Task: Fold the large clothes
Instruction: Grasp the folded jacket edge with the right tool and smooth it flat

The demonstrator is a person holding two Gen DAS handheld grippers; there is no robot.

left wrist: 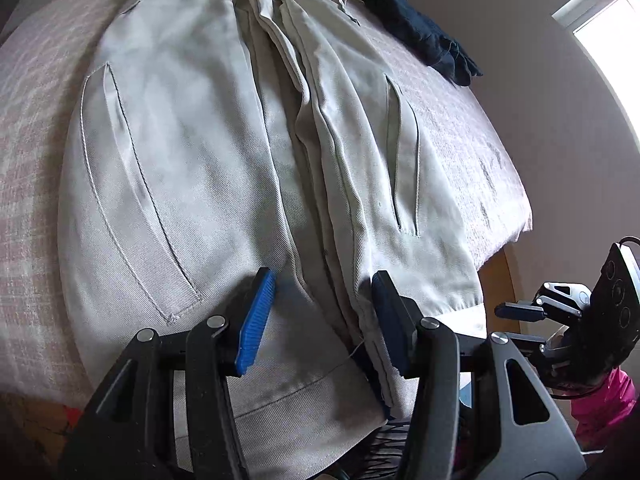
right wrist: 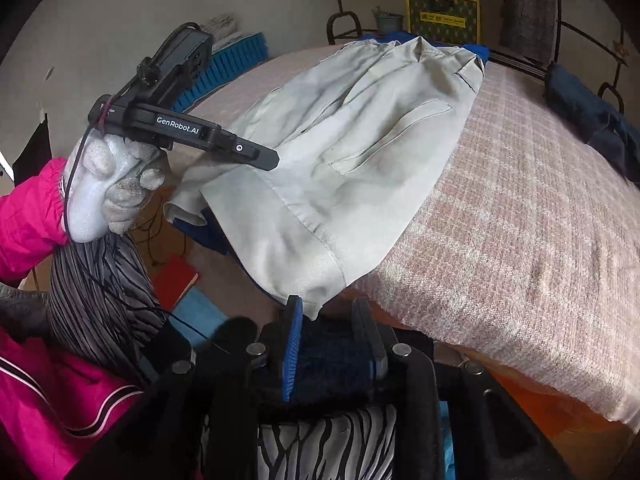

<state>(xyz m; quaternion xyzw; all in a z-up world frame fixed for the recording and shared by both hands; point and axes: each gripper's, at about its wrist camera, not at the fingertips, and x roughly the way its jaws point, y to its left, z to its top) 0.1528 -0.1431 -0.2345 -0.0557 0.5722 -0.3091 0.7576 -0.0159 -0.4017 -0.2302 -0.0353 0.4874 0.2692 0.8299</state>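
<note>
Jacket (left wrist: 192,184) of pale grey-beige cloth lay front up on the bed (right wrist: 520,220), its two slanted pockets showing and its front edges meeting along the middle. The hem hung a little over the near edge of the bed, probably so that the grippers could reach it from below.

The left hand-held gripper (left wrist: 320,320) hovered over the hem, right above the front opening of the jacket. Its jaws stood apart and no cloth was pressed between the pads, so it was released. A gloved hand (right wrist: 108,192) with a pink sleeve (right wrist: 28,216) carried it, tilted down toward the jacket.

The right hand-held gripper (right wrist: 332,344) was just beside the lower corner of the jacket, off the edge of the bed. Its jaws were partly apart and the corner touched the blue pad (right wrist: 294,344) at most; I judged that it held nothing.

A dark blue garment (left wrist: 424,36) lay near the far corner of the bed, well apart from the jacket.
</note>
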